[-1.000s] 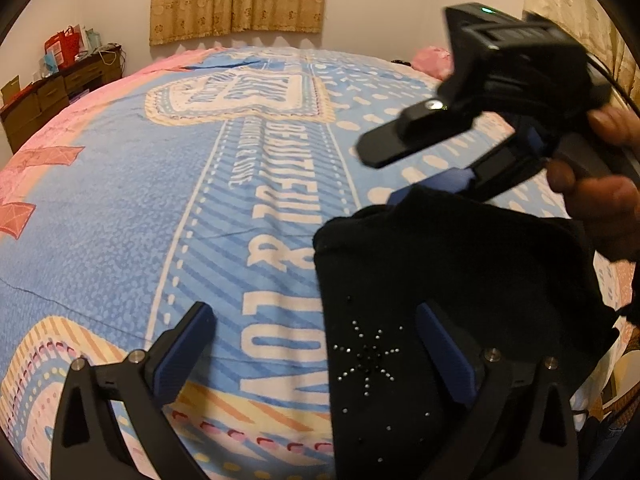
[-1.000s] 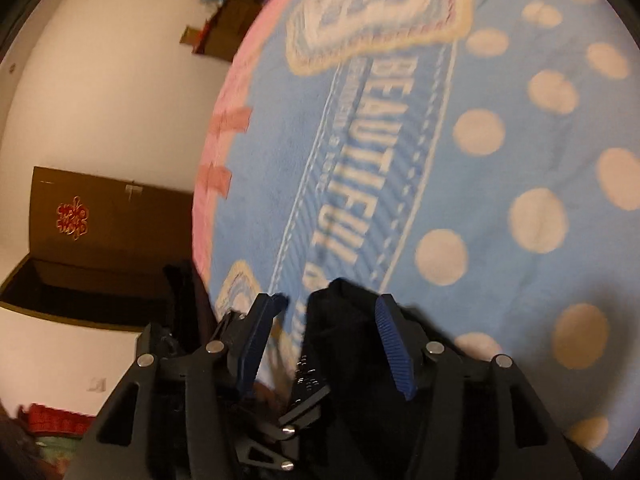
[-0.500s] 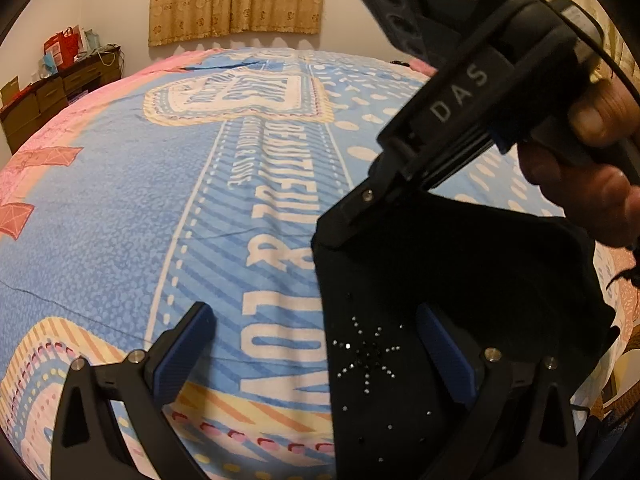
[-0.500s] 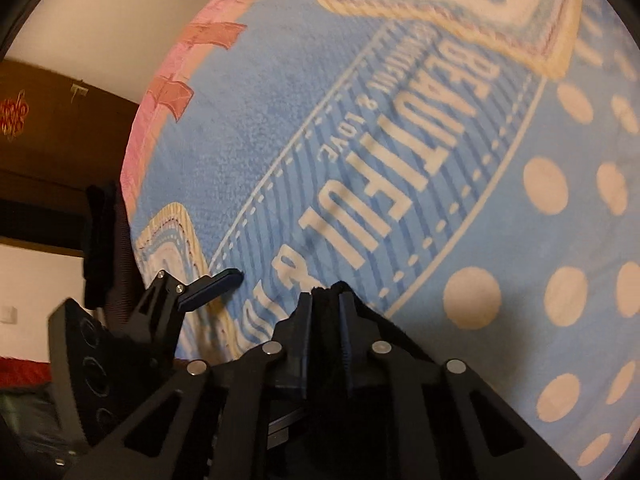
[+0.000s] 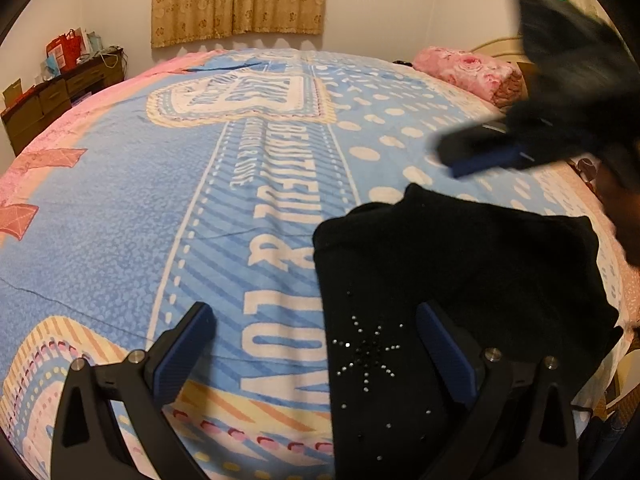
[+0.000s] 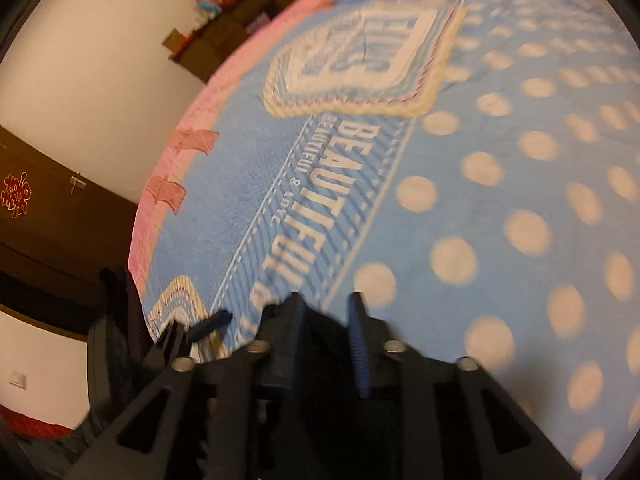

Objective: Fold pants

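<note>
We judge the soft, limp black pants best pinched at a folded edge, both hand-held grippers apart, holding nothing.

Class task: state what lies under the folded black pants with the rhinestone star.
Under the folded black pants lies the blue printed blanket. Its "LOVE" lettering runs beneath the fabric edge; the covered part cannot be seen.

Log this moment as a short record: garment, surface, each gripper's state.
garment: black pants, folded into a compact stack, rhinestone star on top
surface: blue printed blanket on a bed
left gripper: open, jaws wide, one finger over the pants, gripping nothing
right gripper: blurred, lifted clear of the pants; jaws have just been opening, nothing between them
background: pink pillow, curtains
</note>
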`<state>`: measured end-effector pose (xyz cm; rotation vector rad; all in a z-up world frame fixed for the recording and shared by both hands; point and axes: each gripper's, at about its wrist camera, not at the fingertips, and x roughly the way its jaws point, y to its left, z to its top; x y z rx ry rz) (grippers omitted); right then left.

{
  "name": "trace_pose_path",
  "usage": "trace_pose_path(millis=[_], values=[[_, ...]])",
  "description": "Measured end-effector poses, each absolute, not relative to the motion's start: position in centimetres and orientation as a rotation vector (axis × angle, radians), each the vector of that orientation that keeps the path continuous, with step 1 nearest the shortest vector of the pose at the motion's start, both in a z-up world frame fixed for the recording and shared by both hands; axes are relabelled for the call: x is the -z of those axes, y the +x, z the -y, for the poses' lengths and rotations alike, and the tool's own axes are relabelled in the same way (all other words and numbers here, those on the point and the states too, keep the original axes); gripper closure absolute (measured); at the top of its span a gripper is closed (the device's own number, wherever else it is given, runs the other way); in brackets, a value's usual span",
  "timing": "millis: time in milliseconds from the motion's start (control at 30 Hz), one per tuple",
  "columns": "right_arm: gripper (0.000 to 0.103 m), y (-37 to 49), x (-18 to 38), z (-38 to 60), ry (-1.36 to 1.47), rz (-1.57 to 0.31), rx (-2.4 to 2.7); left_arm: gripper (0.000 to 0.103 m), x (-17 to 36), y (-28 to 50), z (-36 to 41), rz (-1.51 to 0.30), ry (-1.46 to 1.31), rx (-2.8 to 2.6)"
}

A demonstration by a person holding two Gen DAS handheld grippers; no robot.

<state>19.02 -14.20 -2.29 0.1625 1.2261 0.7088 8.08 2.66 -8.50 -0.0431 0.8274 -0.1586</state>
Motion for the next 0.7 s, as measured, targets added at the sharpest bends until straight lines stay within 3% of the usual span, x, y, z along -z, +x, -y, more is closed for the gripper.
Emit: trace_pose_path(millis=[33,400,467,533,700], values=[[0.064,17.4,1.9,15.1,0.14,-1.187,-0.689,0.0,8.5,8.0,-2.6,-0.826,-0.041,0.156],[0.063,8.1,5.0,19.4,0.063,-1.03,-0.586,0.0,8.3,7.2,-2.4,-0.808,-0.013,0.132],[0.056,6.6,4.1,20.7,0.053,-0.944,-0.529,0.0,8.0,7.0,-2.8,-0.826,-0.018,0.129],[0.036,4.9,3.6,22.3,0.065,-0.868,-0.473,0.0,7.8,6.8,-3.5,-0.859,-0.064,0.156],[0.032,1.7,4.3,29.5,0.169,-0.808,-0.323,0.0,8.1,6.2,-3.5,-0.876,-0.092,0.198]])
